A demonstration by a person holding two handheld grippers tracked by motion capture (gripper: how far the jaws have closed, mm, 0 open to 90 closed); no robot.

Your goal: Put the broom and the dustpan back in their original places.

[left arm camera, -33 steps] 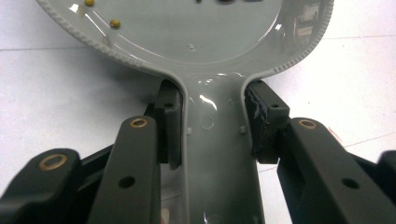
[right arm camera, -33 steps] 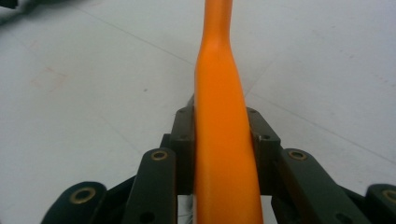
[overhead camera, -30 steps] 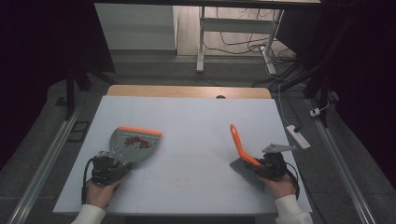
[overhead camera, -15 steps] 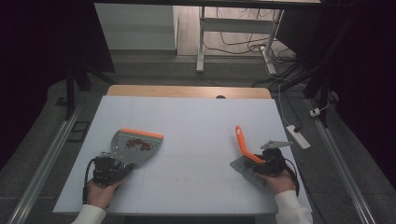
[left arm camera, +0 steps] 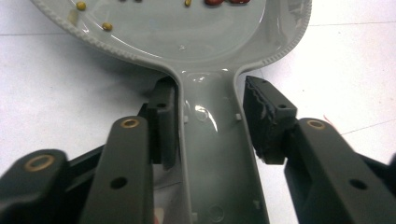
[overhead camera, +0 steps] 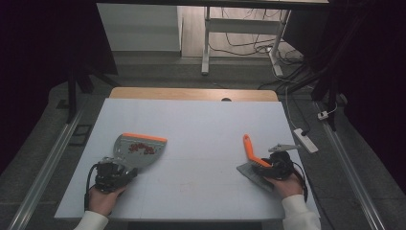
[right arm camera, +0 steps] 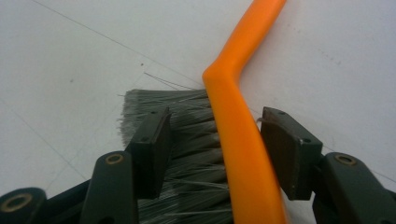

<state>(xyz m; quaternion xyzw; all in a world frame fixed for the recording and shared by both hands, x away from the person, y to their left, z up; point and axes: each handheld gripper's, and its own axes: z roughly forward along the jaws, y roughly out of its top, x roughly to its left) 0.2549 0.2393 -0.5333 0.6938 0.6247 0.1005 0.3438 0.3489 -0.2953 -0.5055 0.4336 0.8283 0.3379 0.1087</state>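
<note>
Two tongs: both seen in the high view at the near edge of the tabletop, each just been opening.
Left tongs: jaws slightly apart around the dustpan handle; the left pad lies against the handle's edge, the right pad stands a little clear of it. No clamp.
Right tongs: jaws wide apart, the brush between them but free of both pads.
Dustpan: grey with an orange lip, flat on the tabletop ahead of the left hand; red crumbs and a few yellowish grains lie in its pan.
Brush: orange handle, grey bristles; a second ago its handle stood raised in the grip, now it is lower and the bristles rest on the tabletop by the right hand.
Change: both grips let go within the last second; dustpan unmoved.
Reading: sweeping looks finished, debris collected, both tools set down; probably only withdrawal of the hands is left.
</note>
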